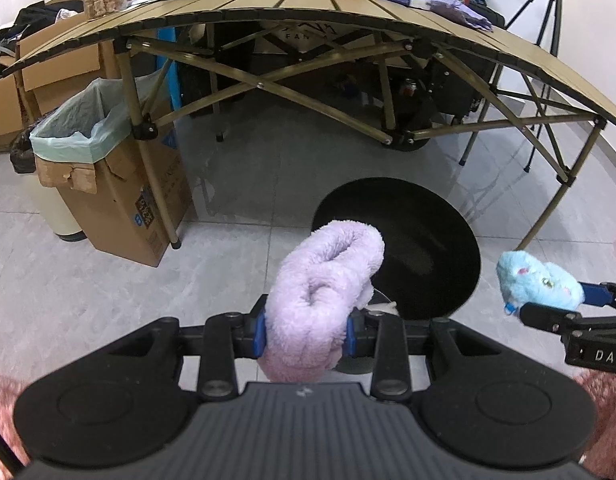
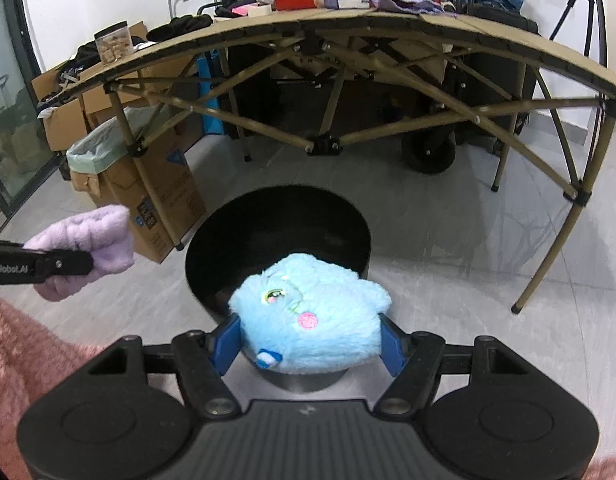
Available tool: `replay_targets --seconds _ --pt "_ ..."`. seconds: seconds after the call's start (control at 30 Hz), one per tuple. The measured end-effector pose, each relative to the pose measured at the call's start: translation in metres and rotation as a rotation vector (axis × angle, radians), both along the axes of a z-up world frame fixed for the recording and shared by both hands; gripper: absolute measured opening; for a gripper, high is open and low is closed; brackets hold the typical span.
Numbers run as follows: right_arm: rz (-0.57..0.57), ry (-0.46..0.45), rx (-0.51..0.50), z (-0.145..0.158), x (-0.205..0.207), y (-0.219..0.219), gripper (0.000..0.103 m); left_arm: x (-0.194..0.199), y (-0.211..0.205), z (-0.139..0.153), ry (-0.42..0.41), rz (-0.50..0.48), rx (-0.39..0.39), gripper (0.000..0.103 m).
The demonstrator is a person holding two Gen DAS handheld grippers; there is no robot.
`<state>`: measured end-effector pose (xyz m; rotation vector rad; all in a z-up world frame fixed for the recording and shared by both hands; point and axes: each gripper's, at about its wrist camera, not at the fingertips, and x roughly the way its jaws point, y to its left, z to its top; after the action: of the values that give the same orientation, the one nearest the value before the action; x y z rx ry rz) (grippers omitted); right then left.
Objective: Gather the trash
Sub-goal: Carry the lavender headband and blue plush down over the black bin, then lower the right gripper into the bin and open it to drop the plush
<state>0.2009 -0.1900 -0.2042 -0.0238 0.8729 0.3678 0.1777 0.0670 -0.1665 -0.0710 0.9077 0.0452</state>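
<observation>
The left gripper [image 1: 306,330] has its jaws clenched tight on a fluffy purple slipper [image 1: 322,294]. The blue pads press in on both sides of it, so the jaws are nearly closed w/ the soft fluff squashed between. The slipper sticks up and forward from the jaws, its open end curled over at the top. It hangs in the air above the grey tile floor [image 1: 236,264], just left of a round black bin [image 1: 412,248], w/ its far end over the bin's rim.

The right gripper [image 2: 310,346] holds a fluffy blue slipper [image 2: 312,316] w/ a little face and a pink cheek on it. These jaws stand about half open, one blue pad on each side of the fat toy-like slipper, grasping it. The blue slipper sits right above the near rim of the black bin [image 2: 276,232], and the bin's dark inside shows behind it. The bin looks empty, but it's very dark in there, so hard to be sure.

From the left cam, the blue slipper [image 1: 542,284] shows to the right, beside the bin. From the right cam, the purple slipper [image 2: 84,246] shows to the left, apart from the bin.

Behind the bin is a folding worktop [image 1: 348,4] w/ boxes and stuff on top. A cardboard box w/ a green bag liner [image 1: 74,128] stands by its left leg.
</observation>
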Motion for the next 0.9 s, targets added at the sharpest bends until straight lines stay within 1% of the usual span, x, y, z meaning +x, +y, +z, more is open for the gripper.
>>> replay_targets --seconds 0.13,0.33,0.57,0.77,0.9 --pt "0.020 -0.013 -0.006 0.003 0.019 0.008 0.068 0.010 0.004 0.001 0.002 0.016 0.001 0.035" --pt "0.056 -0.023 -0.011 0.001 0.050 0.024 0.068 0.031 0.005 0.010 -0.023 0.035 0.001 0.035" --pt "0.107 -0.031 -0.025 -0.010 0.080 0.046 0.068 0.065 0.012 0.021 -0.058 0.043 0.014 0.035" --pt "0.137 0.000 -0.033 -0.025 0.103 0.063 0.068 0.085 0.019 0.010 -0.018 0.081 0.024 0.035" --pt "0.148 0.025 -0.036 -0.039 0.114 0.073 0.068 0.092 0.021 -0.003 -0.027 0.093 0.086 0.035"
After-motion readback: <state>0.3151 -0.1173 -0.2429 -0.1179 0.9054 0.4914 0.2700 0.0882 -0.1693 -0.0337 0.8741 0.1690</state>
